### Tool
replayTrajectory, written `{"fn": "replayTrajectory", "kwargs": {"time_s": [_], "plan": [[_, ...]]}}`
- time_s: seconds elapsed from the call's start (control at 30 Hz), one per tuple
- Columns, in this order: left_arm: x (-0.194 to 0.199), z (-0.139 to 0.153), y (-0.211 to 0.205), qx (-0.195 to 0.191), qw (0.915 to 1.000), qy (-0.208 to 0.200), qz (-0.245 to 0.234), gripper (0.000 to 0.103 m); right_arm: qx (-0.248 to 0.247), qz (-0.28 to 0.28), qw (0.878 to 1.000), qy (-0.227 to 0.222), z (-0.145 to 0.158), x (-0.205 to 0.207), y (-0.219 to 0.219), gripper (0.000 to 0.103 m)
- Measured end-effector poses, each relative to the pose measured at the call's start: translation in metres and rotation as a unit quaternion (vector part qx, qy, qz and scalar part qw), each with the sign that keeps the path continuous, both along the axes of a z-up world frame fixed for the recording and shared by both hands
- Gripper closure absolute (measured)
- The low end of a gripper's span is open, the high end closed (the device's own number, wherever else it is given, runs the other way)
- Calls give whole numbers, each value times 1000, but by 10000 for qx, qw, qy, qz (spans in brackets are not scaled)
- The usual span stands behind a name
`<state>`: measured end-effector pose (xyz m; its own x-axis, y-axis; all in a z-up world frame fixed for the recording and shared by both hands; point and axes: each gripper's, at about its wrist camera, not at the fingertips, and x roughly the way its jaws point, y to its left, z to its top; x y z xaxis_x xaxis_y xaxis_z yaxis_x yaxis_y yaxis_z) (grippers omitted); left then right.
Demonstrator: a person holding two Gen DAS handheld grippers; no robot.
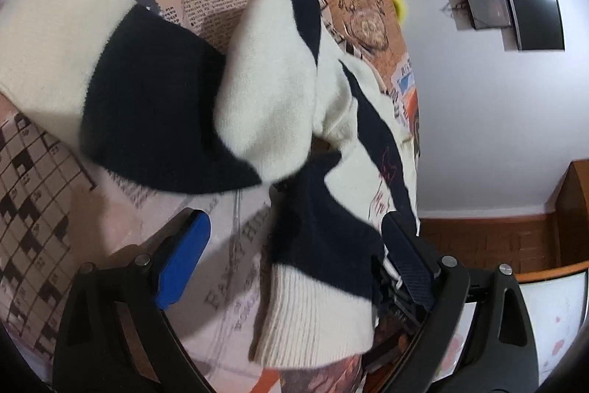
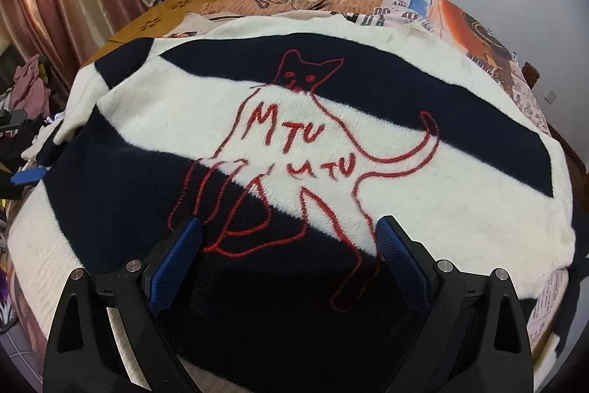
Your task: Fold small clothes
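My left gripper [image 1: 294, 245] filled the lower part of its frame, jaws spread wide, the bright blue pad at lower left and the darker one at lower right, angled downward. My right gripper [image 2: 289, 244] sat at the bottom centre of its frame, both blue pads well apart, tilted steeply down, nothing pinched between them.

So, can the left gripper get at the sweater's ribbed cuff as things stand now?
Probably yes. The left gripper is open, and the white ribbed cuff lies between its fingers with nothing covering it on the printed bedcover.
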<state>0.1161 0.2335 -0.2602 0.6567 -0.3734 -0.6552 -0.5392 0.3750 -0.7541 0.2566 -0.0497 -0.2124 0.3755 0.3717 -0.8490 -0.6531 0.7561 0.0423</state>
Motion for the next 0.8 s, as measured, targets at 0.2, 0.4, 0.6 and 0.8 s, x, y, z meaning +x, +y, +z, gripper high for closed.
{"fn": "replayTrajectory", "kwargs": {"time_s": [0.2, 0.4, 0.6, 0.8], "plan": [[24, -11, 32, 1306, 9867, 705, 661, 53, 148, -44, 9996, 220, -4, 1, -2, 9], [43, -11, 54, 1628, 9783, 913, 895, 95, 267, -71, 9989, 369, -7, 2, -5, 9], [68, 52, 34, 2555, 9651, 205, 530, 96, 378, -80, 9987, 339, -1, 2, -8, 9], [116, 125, -17, 3154, 9453, -800, -248, 96, 645, -196, 9977, 65, 20, 3, -18, 9]]}}
